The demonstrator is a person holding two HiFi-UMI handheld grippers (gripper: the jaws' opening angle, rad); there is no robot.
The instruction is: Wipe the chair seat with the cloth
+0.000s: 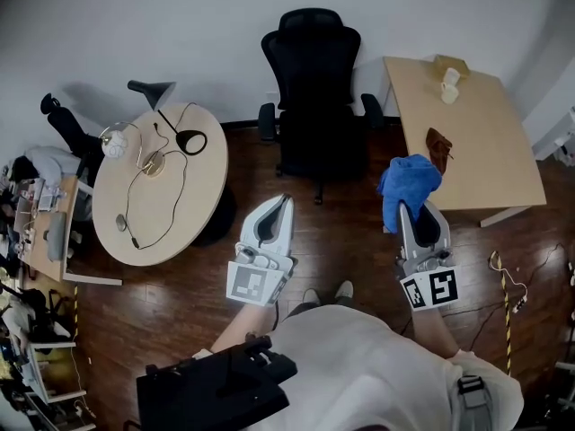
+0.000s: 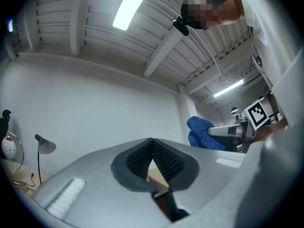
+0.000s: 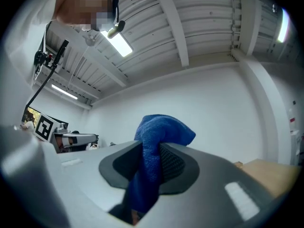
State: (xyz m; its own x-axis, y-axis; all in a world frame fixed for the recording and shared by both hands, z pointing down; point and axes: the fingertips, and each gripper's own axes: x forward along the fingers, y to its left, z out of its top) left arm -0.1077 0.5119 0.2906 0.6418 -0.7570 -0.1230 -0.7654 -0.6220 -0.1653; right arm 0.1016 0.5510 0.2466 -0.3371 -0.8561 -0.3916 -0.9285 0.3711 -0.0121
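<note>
Head view, blue cloth (image 1: 409, 182) covering right claw (image 1: 415, 206) tips, left claw (image 1: 286, 198) closed

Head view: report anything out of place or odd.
Nothing spilled or damaged. The blue cloth is clamped in the right gripper, clear of the chair; loose cables sprawl over the round table.

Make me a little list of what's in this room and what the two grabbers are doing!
Left gripper: shut, empty
Right gripper: shut on the blue cloth
Chair: black, straight ahead, cloth not on it
Round table: at the left
Rectangular table: at the right
Wiping: not yet begun
</note>
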